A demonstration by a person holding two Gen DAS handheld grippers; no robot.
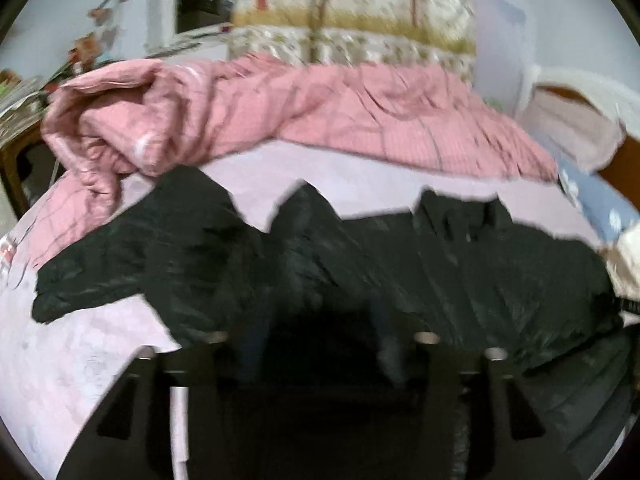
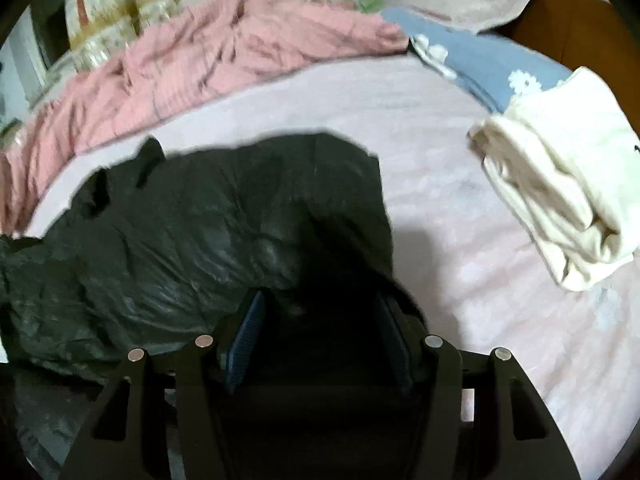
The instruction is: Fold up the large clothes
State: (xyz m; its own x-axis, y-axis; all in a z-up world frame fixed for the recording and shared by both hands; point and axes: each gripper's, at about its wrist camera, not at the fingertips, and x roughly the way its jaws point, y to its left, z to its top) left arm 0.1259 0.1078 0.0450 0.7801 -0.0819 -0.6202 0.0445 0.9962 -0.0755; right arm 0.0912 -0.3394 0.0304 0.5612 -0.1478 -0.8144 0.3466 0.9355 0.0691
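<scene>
Your workspace is a bed covered by a pale pink sheet [image 2: 460, 184], which fills most of both views. Along its far side lies a rumpled pink quilt [image 1: 328, 112], bunched into a thick roll at the left end in the left wrist view, with a floral patterned bedding stack [image 1: 352, 12] standing behind it.

The task's thing, a black puffer jacket [image 1: 360, 264], sprawls across the near half of the sheet, crumpled and shiny, with 1 sleeve trailing out to the left in the left wrist view. In the right wrist view the same jacket [image 2: 192, 232] heaps up left of centre, its edge running down to your right tool.

To the right on the sheet rests a folded cream garment [image 2: 560, 208], well apart from the jacket, and beyond it a blue floral pillow [image 2: 492, 60].

Your right gripper [image 2: 320, 340] has its 2 blue-padded fingers [image 2: 244, 344] spread wide, with dark jacket fabric lying between them; the pads do not press on it.

Your left gripper [image 1: 320, 344] sits low over the jacket, but blur and black-on-black hide the fingers, so you cannot tell how far it is spread or whether it has hold of the fabric.
</scene>
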